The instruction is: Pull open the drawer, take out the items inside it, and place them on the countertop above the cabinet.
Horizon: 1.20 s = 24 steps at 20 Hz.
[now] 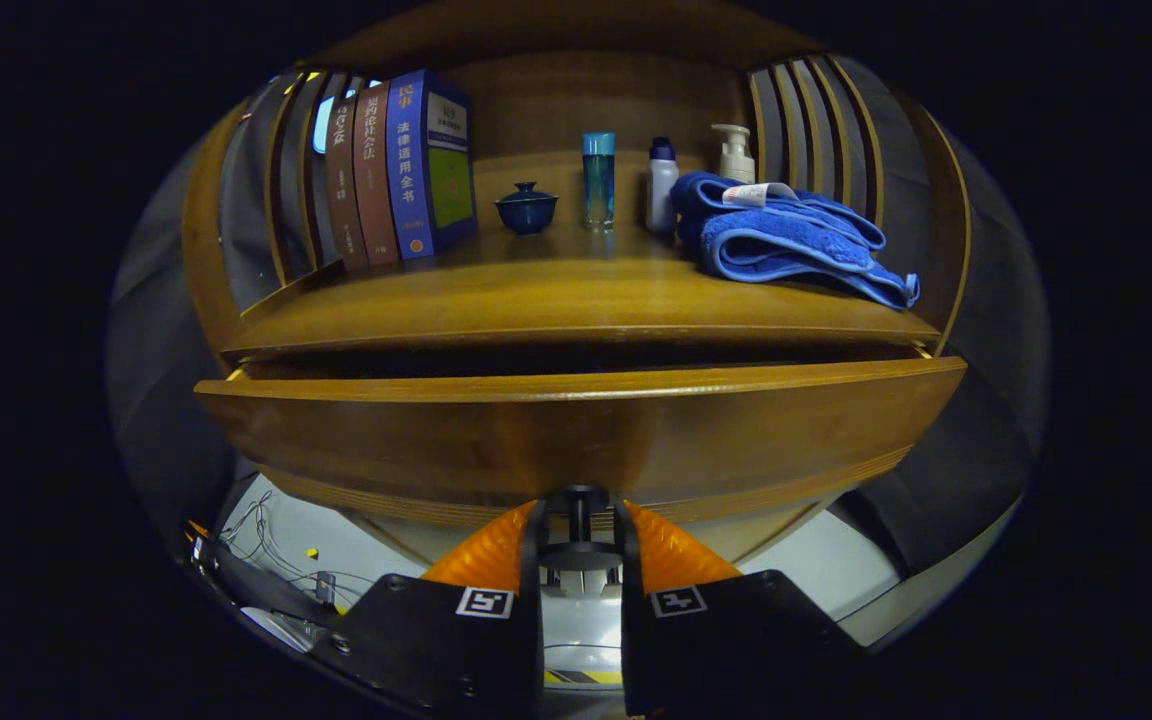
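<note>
1. Brown wood is facing us: the drawer [576, 430] is standing slightly pulled out under the bench [556, 295], a dark gap showing above its front.
2. Our gripper [578, 525] is sitting at the drawer's lower edge, its fingers [484, 555] closing in on a small dark knob [577, 500] between them.
3. We are seeing upright books [396, 165], a lidded blue cup [526, 208], three bottles [598, 180] and a folded blue towel [786, 240] resting on the bench.
4. The drawer's contents are staying hidden from us.
</note>
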Tool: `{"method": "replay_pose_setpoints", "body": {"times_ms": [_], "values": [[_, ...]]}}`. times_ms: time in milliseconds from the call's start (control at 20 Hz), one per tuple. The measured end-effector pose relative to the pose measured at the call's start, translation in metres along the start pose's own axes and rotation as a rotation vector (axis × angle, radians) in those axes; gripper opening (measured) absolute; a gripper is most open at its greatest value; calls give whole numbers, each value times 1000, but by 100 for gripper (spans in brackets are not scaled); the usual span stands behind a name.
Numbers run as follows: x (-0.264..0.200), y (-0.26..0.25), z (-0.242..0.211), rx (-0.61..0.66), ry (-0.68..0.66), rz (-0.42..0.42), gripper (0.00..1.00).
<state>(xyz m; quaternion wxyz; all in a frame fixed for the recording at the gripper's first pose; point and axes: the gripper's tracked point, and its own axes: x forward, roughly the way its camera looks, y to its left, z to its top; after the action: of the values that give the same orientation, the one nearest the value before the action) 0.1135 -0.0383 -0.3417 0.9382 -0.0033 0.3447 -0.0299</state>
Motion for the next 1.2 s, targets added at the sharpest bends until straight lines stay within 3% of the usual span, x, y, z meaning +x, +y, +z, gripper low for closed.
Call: {"method": "replay_pose_setpoints", "body": {"times_ms": [700, 1200], "values": [[-99, -6, -69, 23, 72, 11, 35], [-131, -5, -103, 19, 101, 13, 35]]}}
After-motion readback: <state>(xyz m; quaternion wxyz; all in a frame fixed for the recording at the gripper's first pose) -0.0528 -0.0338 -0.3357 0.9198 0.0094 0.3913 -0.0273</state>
